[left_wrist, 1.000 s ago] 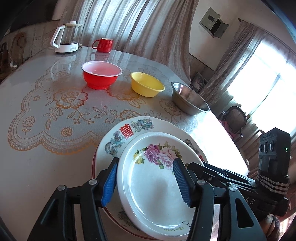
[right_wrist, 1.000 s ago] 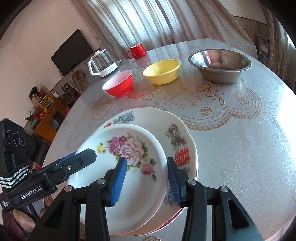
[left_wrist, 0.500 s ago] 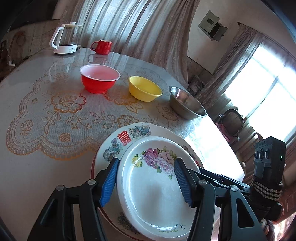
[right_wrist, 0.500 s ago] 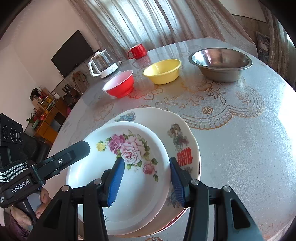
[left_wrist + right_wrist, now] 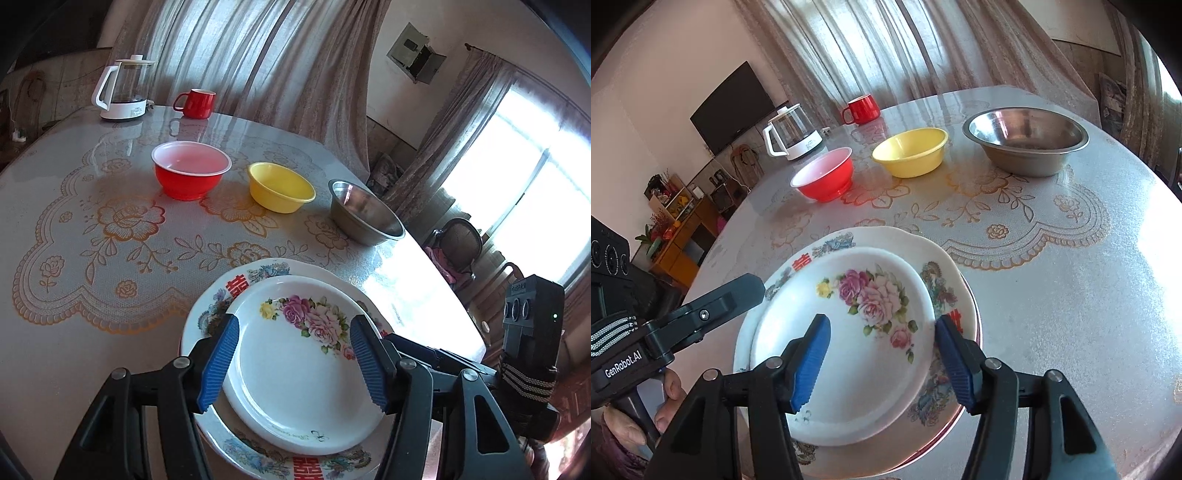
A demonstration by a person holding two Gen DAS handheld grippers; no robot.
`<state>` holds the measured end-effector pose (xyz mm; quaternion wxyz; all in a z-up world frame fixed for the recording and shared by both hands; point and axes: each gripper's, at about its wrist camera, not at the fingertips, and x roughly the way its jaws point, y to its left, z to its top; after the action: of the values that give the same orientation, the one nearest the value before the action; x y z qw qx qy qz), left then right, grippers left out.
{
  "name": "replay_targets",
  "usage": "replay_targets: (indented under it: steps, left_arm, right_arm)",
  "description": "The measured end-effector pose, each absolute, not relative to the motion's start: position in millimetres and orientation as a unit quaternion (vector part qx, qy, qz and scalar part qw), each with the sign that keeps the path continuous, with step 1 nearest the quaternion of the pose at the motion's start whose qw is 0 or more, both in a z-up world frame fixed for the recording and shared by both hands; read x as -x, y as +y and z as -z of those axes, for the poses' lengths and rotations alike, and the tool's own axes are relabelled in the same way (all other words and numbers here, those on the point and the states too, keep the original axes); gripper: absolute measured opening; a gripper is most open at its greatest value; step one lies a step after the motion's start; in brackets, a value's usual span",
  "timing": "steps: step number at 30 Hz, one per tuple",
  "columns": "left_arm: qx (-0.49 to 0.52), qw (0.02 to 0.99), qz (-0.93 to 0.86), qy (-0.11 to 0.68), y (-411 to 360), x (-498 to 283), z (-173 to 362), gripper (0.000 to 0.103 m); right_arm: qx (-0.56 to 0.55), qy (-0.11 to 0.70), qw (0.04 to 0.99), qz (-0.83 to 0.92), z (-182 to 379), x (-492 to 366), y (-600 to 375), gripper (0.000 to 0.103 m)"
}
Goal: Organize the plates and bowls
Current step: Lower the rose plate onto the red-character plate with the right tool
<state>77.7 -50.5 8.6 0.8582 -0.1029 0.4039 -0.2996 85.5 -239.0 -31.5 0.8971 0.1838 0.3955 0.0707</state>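
Plates sit in a stack at the bottom middle of both views. The rose plate (image 5: 295,373) lies on top of a bigger plate (image 5: 236,291) with red signs and bird pictures, and that one rests on the desk (image 5: 74,332).

The left claw (image 5: 293,363) hangs over the rose plate with its blue fingers (image 5: 218,363) spread wide apart, one on each side of the plate. It grips nothing. The right claw (image 5: 882,360) is spread apart too, over the near side of the same plate, holding nothing. In the right view the left claw pokes in from the left edge of the frame, just beside the plate stack.

Higher in the frame, three bowls stand in a row, each apart from the next: a red bowl (image 5: 190,170), a yellow bowl (image 5: 280,186) and a metal bowl (image 5: 364,214). Near the top left of the left view are a red mug (image 5: 195,103) and a glass kettle (image 5: 125,90).
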Motion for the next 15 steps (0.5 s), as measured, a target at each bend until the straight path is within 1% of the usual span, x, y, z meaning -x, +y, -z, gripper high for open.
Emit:
replay_targets:
  steps: [6, 11, 15]
  left_arm:
    - [0.092, 0.869, 0.281, 0.398, -45, -72, -11, 0.065]
    - [0.051, 0.892, 0.233, 0.385, -42, -68, -13, 0.069]
    - [0.027, 0.900, 0.204, 0.384, -40, -66, -11, 0.070]
  right_arm:
    - [-0.176, 0.395, 0.899, -0.073, 29, -84, -237, 0.061]
    - [-0.177, 0.388, 0.901, -0.071, 26, -85, -238, 0.061]
    - [-0.181, 0.393, 0.899, -0.071, 29, -86, -237, 0.061]
